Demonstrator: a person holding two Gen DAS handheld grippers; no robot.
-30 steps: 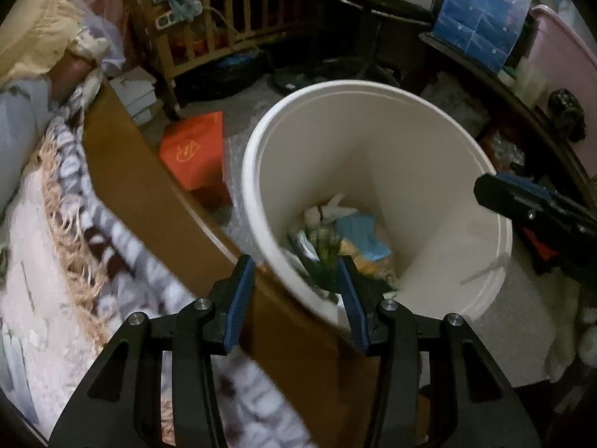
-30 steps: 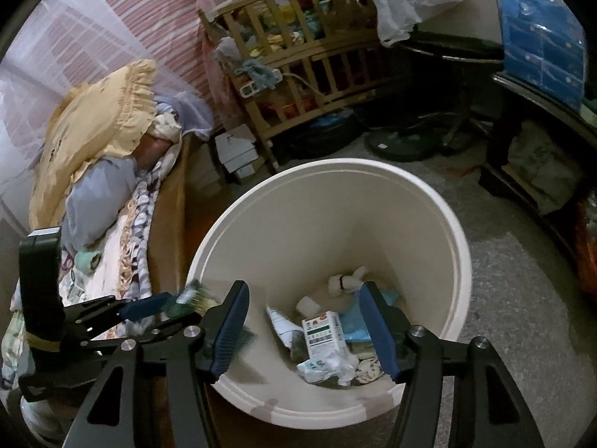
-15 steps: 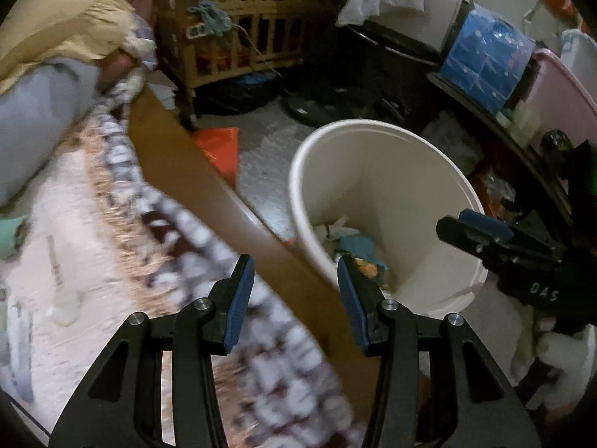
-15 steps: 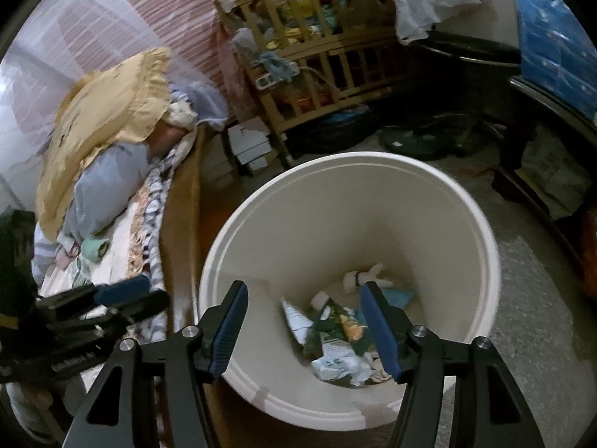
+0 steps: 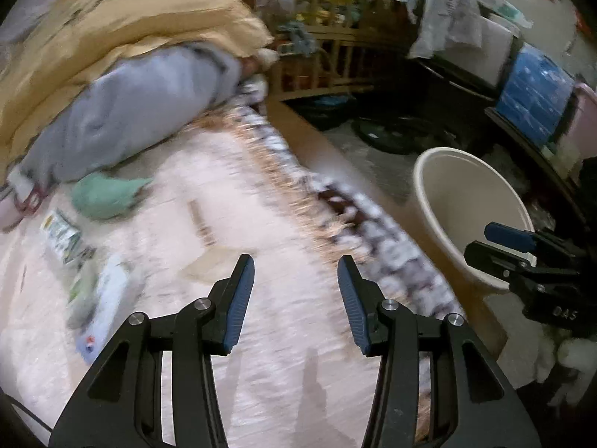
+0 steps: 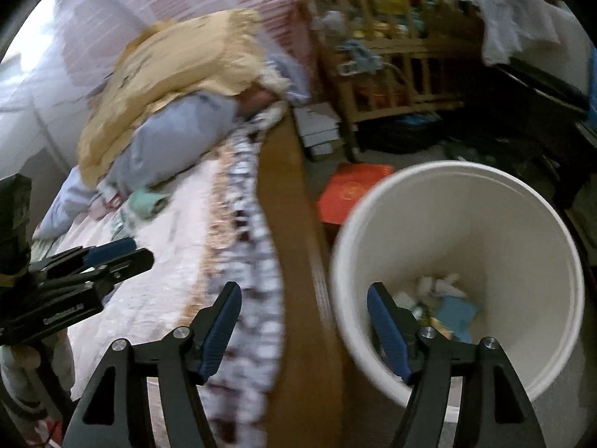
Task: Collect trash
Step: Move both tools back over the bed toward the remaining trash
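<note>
The right claw [image 5: 515, 246] body bears white letters "DAS".

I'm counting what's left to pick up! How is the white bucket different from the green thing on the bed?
The white bucket stands on the floor beside the bed; the green thing lies on the bed cover. The bucket is a big, hard, open tub with trash already inside; the green thing is small, soft-looking and crumpled, though too blurred to name. Neither is held: the left gripper and right gripper have open, empty jaws.
</note>
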